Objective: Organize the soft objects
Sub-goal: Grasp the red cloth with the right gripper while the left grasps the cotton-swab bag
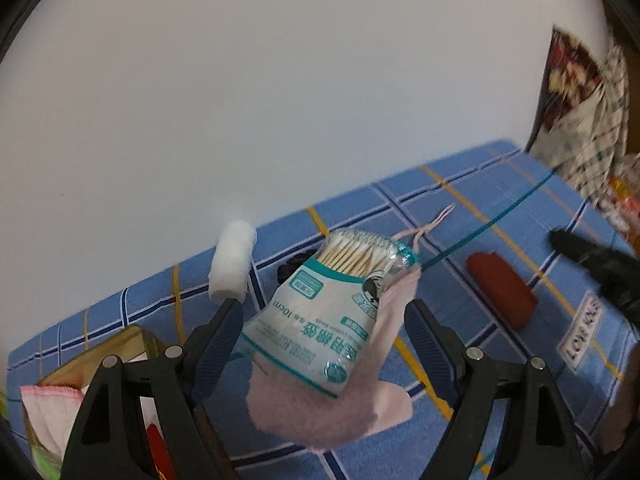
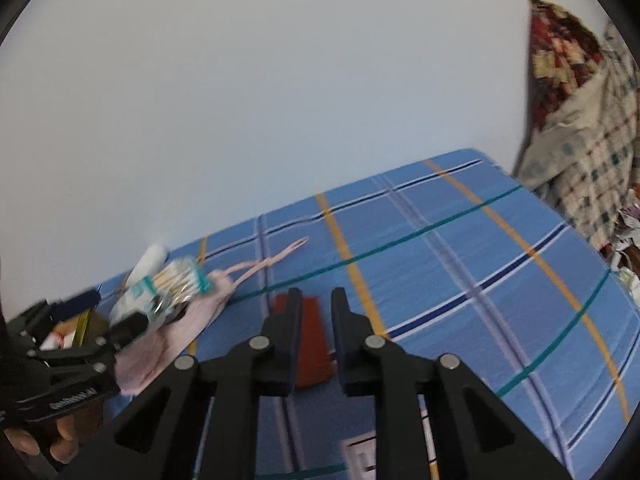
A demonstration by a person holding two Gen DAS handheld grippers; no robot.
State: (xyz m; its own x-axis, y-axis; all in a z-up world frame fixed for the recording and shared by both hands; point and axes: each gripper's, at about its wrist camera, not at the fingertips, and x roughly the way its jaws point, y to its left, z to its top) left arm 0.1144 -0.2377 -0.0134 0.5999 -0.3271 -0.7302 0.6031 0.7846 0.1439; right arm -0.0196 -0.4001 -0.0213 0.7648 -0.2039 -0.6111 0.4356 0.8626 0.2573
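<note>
Hovering my spread left gripper [image 1: 320,336] over the limp pink pouch [image 1: 320,412], I'd pinch its middle; the nearly-clenched right gripper [image 2: 316,312] grasps nothing.

- One bag of cotton swabs [image 1: 320,312]
- One pink pouch [image 1: 340,412]
- One white gauze roll [image 1: 232,260]
- One red cloth [image 1: 502,288]
- One wooden box [image 1: 100,356]

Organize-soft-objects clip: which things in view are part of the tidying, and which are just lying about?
Part of the job (likely):
white gauze roll
cotton swab packet
pink drawstring pouch under the packet
red cloth
wooden box holding a pink towel

Just lying about:
patterned blanket
blue plaid sheet under everything
</note>
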